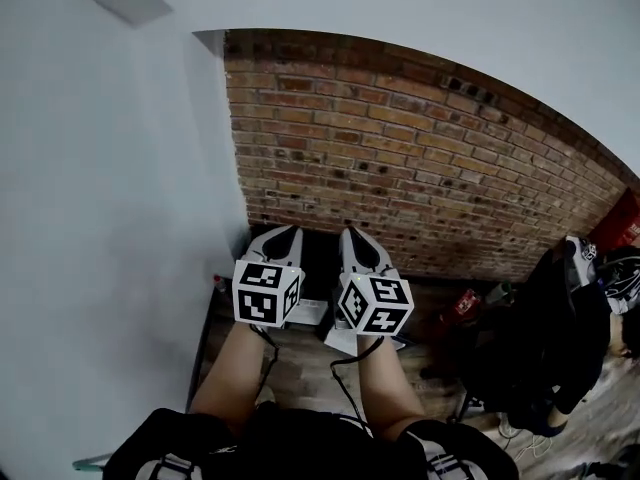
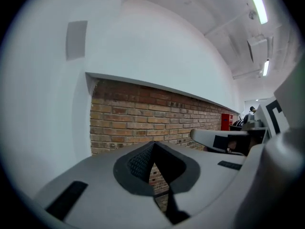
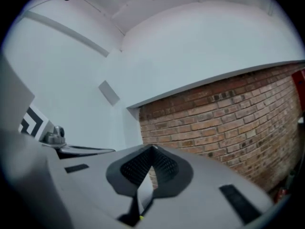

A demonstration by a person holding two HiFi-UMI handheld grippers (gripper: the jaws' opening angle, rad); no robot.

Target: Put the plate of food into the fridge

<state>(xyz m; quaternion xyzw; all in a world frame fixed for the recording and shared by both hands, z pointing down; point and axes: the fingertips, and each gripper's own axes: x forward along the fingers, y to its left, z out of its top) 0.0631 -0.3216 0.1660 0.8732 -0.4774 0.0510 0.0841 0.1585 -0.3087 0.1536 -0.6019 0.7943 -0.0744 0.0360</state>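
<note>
Neither a plate of food nor a fridge is in any view. In the head view, both grippers are held side by side in front of the person, pointing at a brick wall [image 1: 420, 168]. My left gripper [image 1: 285, 231] has its jaws together at the tips with nothing between them, as the left gripper view confirms for my left gripper [image 2: 153, 143]. My right gripper [image 1: 350, 231] is shut and empty too, its tips meeting in the right gripper view [image 3: 152, 148]. Each gripper's marker cube [image 1: 266, 292] faces the head camera.
A white wall [image 1: 110, 218] stands close on the left and meets the brick wall in a corner. Dark coats and bags [image 1: 545, 338] hang or pile at the right, with red items [image 1: 620, 223] beyond. Wooden floor [image 1: 300, 368] shows below the grippers.
</note>
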